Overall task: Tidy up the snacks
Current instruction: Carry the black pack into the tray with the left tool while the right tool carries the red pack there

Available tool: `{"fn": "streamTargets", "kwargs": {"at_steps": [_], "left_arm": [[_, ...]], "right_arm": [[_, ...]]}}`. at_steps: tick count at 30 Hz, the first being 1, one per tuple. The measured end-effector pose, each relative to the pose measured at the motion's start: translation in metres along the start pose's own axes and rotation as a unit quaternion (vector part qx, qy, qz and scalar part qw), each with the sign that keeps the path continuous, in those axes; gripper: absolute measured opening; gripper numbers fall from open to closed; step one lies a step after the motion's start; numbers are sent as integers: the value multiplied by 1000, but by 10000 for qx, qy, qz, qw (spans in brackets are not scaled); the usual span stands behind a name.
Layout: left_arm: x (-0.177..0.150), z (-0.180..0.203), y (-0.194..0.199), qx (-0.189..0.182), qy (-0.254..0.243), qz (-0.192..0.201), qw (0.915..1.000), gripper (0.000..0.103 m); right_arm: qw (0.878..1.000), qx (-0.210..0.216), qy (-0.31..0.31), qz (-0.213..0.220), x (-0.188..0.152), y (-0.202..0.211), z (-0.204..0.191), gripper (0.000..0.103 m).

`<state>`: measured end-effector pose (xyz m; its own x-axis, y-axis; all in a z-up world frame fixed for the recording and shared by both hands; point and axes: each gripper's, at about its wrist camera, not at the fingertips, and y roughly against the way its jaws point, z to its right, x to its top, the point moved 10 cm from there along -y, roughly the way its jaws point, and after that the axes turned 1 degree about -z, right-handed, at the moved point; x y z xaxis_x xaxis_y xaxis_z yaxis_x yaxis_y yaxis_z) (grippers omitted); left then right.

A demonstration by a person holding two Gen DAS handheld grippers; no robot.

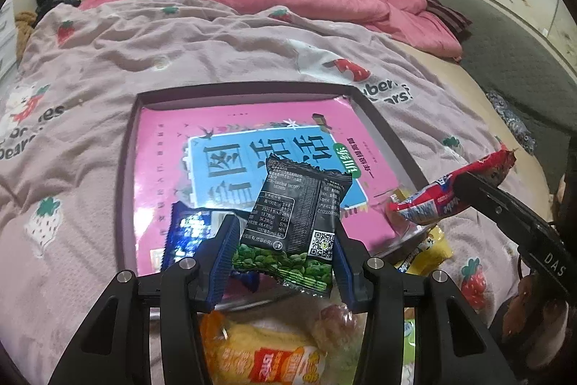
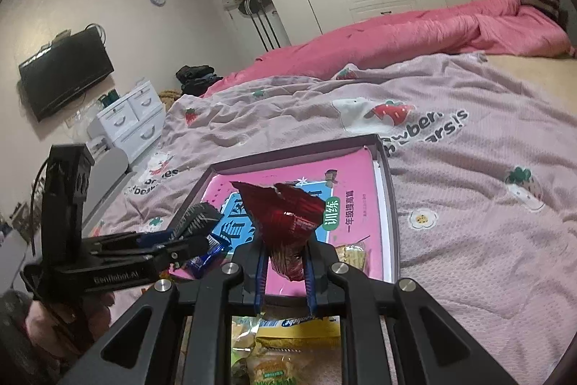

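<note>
My left gripper (image 1: pixel 285 233) is shut on a black and green snack packet (image 1: pixel 295 219), held above the near edge of a shallow dark-rimmed box (image 1: pixel 126 150). A pink book (image 1: pixel 162 175) lines that box, and a blue snack packet (image 1: pixel 184 237) lies on it at the near left. My right gripper (image 2: pixel 286 262) is shut on a red snack packet (image 2: pixel 285 215), over the box's near side (image 2: pixel 391 204). In the left wrist view the right gripper (image 1: pixel 468 190) and its red packet (image 1: pixel 432 201) come in from the right. The left gripper (image 2: pixel 191 233) shows at the left of the right wrist view.
Several more packets lie on the bed below the grippers: an orange-yellow one (image 1: pixel 267 349), a yellow one (image 1: pixel 425 255) and a yellow bag (image 2: pixel 299 331). A pale cracker pack (image 2: pixel 351 255) sits in the box. A rumpled strawberry-print quilt (image 1: pixel 144 60) covers the bed, with a pink duvet (image 2: pixel 396 35) behind.
</note>
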<state>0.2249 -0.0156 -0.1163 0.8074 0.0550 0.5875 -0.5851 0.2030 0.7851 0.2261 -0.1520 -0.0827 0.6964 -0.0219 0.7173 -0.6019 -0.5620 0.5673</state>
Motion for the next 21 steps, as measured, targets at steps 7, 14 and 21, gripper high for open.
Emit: {"fn": "streamTargets", "kwargs": {"at_steps": [7,14,21], "left_arm": [[2,3,-15,-7,-52,-86,9999,50],[0,3,-27,-2,-47,-176,9998,51],[0,3,-32,-30,-55,-219,9997,51]], "right_arm": [[9982,288,-479,-208,-6,-16,8,17],[9953,441,-746,-439,-13,-33,13,17],[9960,250,-657,-548,-16,-42,17,18]]}}
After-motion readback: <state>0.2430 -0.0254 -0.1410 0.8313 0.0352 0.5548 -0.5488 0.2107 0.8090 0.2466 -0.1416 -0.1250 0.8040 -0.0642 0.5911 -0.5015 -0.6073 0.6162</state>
